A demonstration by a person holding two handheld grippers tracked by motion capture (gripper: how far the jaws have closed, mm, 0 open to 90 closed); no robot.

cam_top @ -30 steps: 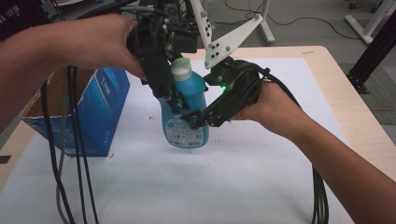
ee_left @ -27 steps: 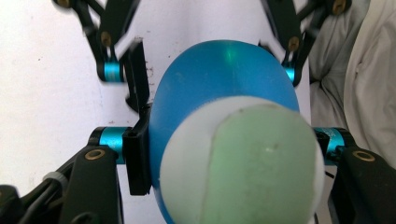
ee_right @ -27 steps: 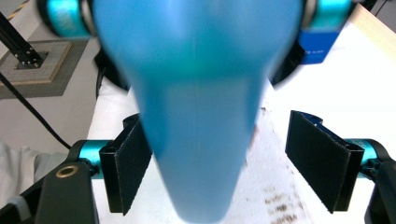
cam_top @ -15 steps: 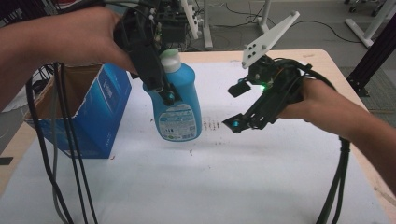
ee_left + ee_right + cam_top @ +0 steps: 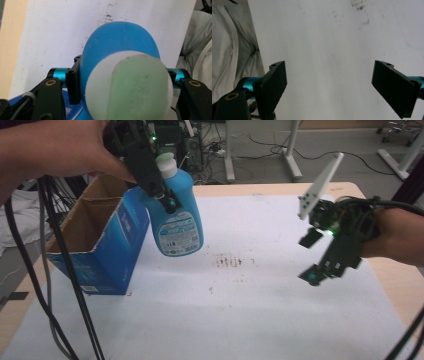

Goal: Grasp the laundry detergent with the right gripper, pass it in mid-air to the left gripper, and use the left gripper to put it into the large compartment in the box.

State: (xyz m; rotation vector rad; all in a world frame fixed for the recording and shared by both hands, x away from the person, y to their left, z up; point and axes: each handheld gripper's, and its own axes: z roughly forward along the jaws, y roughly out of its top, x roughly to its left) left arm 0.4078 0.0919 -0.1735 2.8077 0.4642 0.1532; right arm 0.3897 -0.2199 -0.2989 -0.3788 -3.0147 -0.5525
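The left gripper (image 5: pixel 162 195) partly hides the blue bottle (image 5: pixel 175 215) it clamps above the white sheet (image 5: pixel 240 320) beside the open box (image 5: pixel 95 240), while the right gripper (image 5: pixel 315 257) stands wide, empty.

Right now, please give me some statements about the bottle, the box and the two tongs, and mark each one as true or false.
1. The left tongs hold the bottle off the table. True.
2. The right tongs are shut on the bottle. False: they are open and hold nothing, apart from the bottle.
3. The box is open at the top. True.
4. The bottle lies inside the box. False: it hangs in the air beside the box.
5. The bottle has a black cap. False: the cap is pale, white to light green.
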